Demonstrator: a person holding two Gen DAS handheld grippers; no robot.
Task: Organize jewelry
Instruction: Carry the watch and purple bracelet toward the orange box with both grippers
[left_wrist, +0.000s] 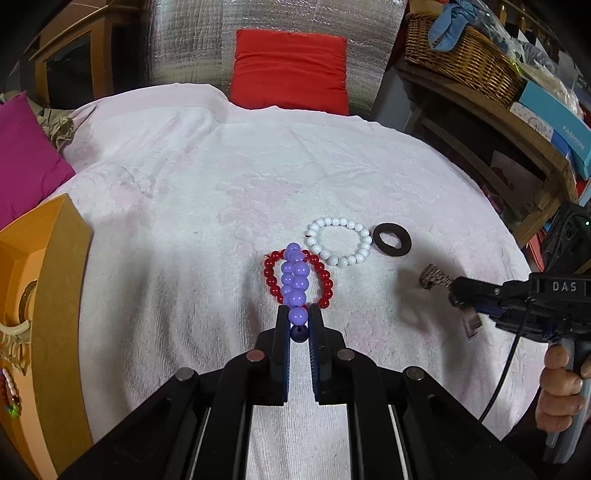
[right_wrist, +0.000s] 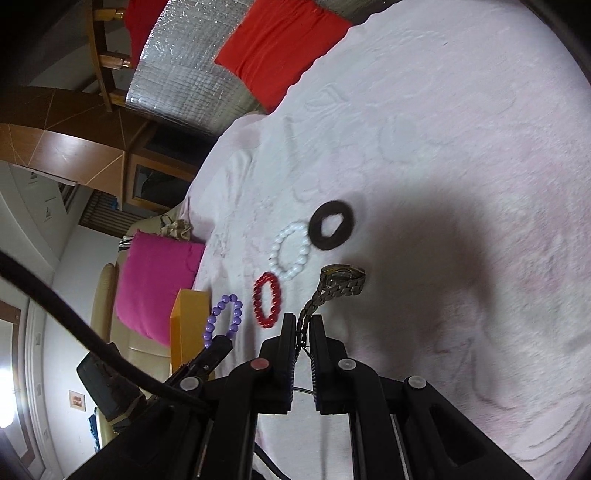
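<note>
White towel (left_wrist: 184, 206) covers the work surface, wide bare stretch toward the red cushion (left_wrist: 290, 70). Orange box (left_wrist: 48, 295) at left edge, wicker basket (left_wrist: 461, 55) on shelf at right. On the towel, close together: white bracelet (left_wrist: 338, 242), red bracelet (left_wrist: 325, 280), dark ring (left_wrist: 390, 239). Left gripper (left_wrist: 298, 321) pinches purple bracelet (left_wrist: 295, 280), hanging over the red one. Right gripper (right_wrist: 303, 325) clamps a watch (right_wrist: 341, 278) by its metal band; dial blurred, probably gold-toned.
</note>
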